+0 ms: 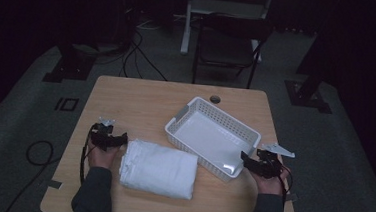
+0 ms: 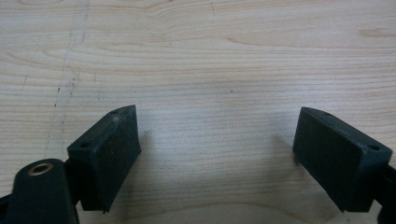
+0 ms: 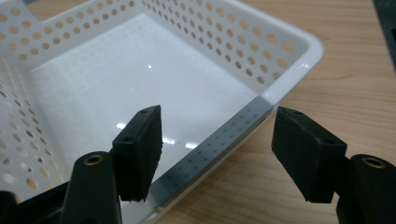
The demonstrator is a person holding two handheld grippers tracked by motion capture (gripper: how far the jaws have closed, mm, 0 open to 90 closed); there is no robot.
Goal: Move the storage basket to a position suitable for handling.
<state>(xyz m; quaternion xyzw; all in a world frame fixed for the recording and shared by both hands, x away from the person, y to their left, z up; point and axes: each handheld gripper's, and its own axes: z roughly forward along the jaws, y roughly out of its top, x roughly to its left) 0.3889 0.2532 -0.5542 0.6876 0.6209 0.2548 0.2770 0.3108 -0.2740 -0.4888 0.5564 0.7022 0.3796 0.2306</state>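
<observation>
A folded white towel lies on the wooden table near the front. Just to its left is my left gripper, held in a hand. In the left gripper view its jaws stand open over bare wood with nothing between them. A white perforated basket sits empty at the right, turned at an angle. My right gripper is at its near right corner. In the right gripper view it is open and straddles the basket's wall, one jaw inside and one outside, with gaps on both sides.
A round cable hole sits near the table's far edge. Behind the table stands a dark chair, and cables run across the floor. Bare wood lies left of and behind the basket.
</observation>
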